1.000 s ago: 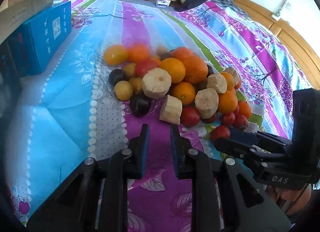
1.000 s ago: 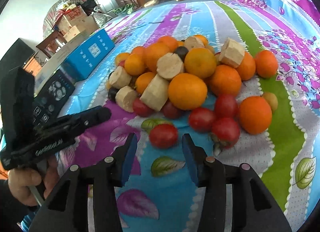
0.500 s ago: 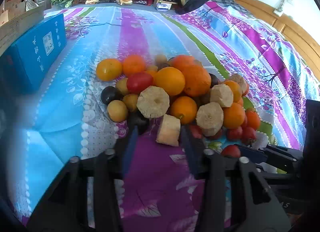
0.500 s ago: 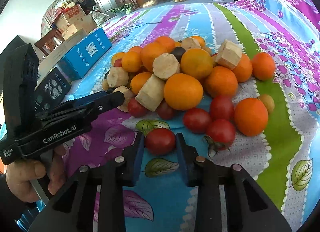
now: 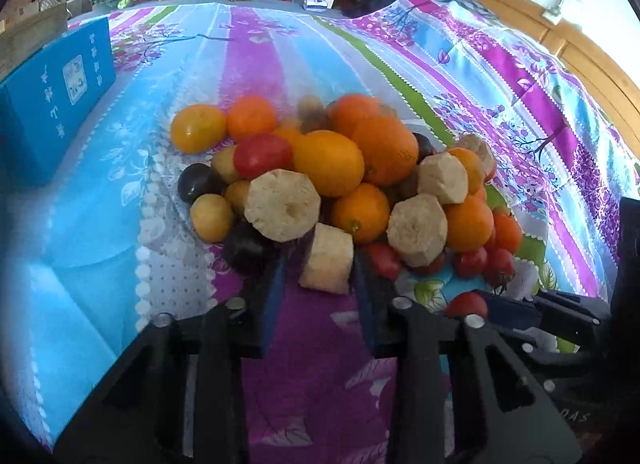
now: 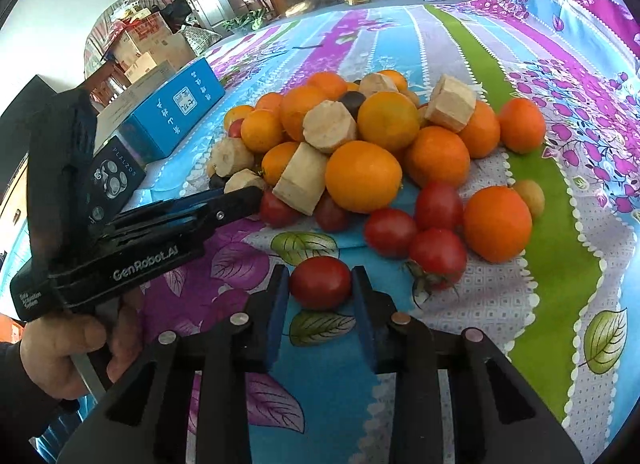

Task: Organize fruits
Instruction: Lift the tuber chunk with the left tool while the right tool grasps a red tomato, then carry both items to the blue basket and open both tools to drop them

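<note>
Right claw pinching glossy round tomato, floral cloth

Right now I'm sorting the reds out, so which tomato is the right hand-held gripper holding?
The lone tomato nearest the camera, lying on the cloth apart from the pile, pinched between the right hand-held gripper pads. The other tomatoes sit against the pile.
</note>
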Demonstrator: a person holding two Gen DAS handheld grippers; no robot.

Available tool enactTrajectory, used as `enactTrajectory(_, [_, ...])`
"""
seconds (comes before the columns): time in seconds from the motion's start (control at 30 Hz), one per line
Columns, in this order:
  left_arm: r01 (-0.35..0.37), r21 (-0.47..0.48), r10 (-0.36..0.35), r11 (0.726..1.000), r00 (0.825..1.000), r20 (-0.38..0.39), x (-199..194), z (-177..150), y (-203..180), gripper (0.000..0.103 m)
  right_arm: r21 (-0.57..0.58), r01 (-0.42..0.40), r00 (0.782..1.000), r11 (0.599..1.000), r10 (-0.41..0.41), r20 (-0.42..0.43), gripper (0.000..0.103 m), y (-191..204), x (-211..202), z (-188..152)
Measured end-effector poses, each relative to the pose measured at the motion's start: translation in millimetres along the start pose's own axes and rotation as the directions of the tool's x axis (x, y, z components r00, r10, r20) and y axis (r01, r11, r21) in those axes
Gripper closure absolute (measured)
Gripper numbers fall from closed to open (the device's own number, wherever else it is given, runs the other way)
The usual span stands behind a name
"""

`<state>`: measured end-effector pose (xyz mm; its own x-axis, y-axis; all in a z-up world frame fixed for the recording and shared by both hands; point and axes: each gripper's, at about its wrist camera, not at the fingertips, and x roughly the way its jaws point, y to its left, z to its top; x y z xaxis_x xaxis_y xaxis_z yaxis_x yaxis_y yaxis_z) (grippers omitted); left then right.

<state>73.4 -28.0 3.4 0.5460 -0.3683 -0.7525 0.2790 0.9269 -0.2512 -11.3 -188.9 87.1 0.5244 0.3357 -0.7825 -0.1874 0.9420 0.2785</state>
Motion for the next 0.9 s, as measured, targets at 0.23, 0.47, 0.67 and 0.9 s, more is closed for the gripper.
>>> enactTrajectory(0.23, [-0.035,0.029,0.034,0.999,0.999,0.036,-33,4,-13,0.08,-0.037,0.024,0.999,0.999,-0.023,0.045,0.068,21,-27,17])
enactTrajectory(0.47, [-0.178,-0.048,0.182,0.983,0.977,0.107,-129,19,11,0.08,-0.104,0.045,0.992,0.994,-0.032,0.121,0.068,72,-73,56])
enactTrajectory(0.67, [-0.306,-0.173,0.33,0.936,0.934,0.139,-210,19,57,0.08,-0.166,0.031,0.987,0.986,-0.004,0.159,0.068,133,-99,91])
enactTrajectory(0.9, [-0.41,-0.334,0.48,0.849,0.862,0.164,-297,3,116,0.08,-0.254,-0.032,0.984,0.967,0.076,0.163,0.068,213,-110,126])
